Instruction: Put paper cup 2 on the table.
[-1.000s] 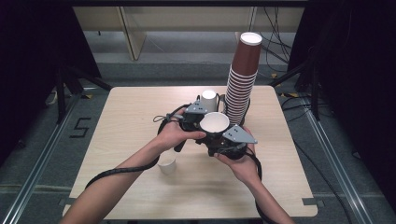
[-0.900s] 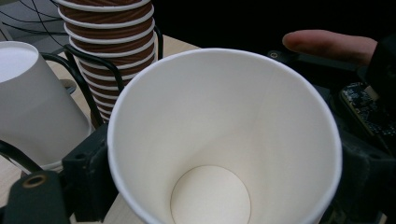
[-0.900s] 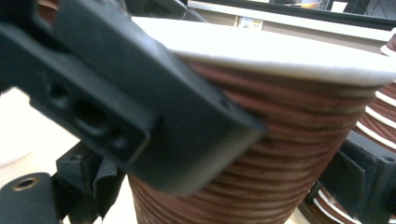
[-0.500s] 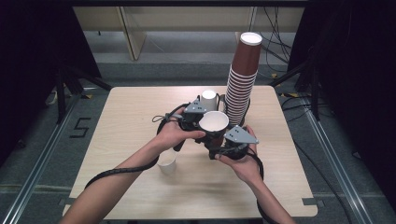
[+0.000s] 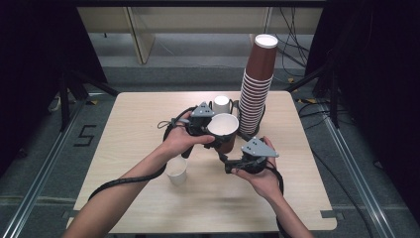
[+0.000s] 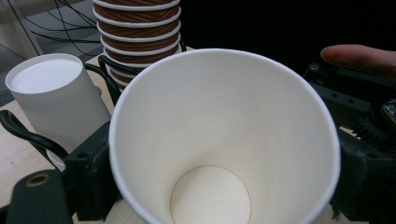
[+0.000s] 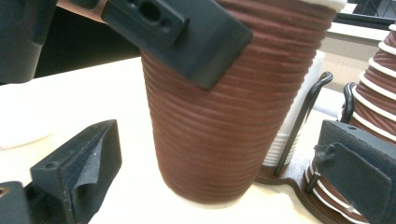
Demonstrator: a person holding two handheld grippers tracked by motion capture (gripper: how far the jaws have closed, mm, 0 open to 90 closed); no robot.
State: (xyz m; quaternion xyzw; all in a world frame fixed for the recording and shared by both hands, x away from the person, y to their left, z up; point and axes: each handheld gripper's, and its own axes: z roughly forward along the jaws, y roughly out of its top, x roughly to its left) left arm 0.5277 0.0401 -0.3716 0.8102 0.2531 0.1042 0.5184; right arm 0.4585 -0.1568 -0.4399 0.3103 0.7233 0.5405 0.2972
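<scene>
The brown cup [image 5: 224,131] sits at the middle of the high view, upright, mouth up, held by the left gripper [image 5: 210,130] just in front of the tall stack [image 5: 256,91] of like cups. In the left gripper view the cup [image 6: 224,140] takes up the middle of the frame, its white inside and round bottom showing, with a black finger [image 6: 91,179] against its wall at lower left and another at the right edge: the fingers are clenched on the cup, 1 on each side, near the rim.

The right gripper [image 5: 229,162] lies lower right of the cup in the high view. In its own view its 2 fingers [image 7: 79,170] stand wide apart at the lower corners, released, with the ribbed brown wall of the cup [image 7: 229,107] between them and untouched; its jaws have just been opening.

The cup looks like thin paper with a ribbed sleeve: light, empty, easily crushed, and not slippery thanks to the ribs. The rolled white rim is the stiffest part, so a hold just under it should keep the mouth round; a hard squeeze at mid-wall would likely dent it. Its base seems close to the surface [image 5: 148,129], though contact cannot be told.

A white cup [image 5: 177,170] stands at lower left, and another white cup [image 5: 221,104] sits in a wire holder behind.
</scene>
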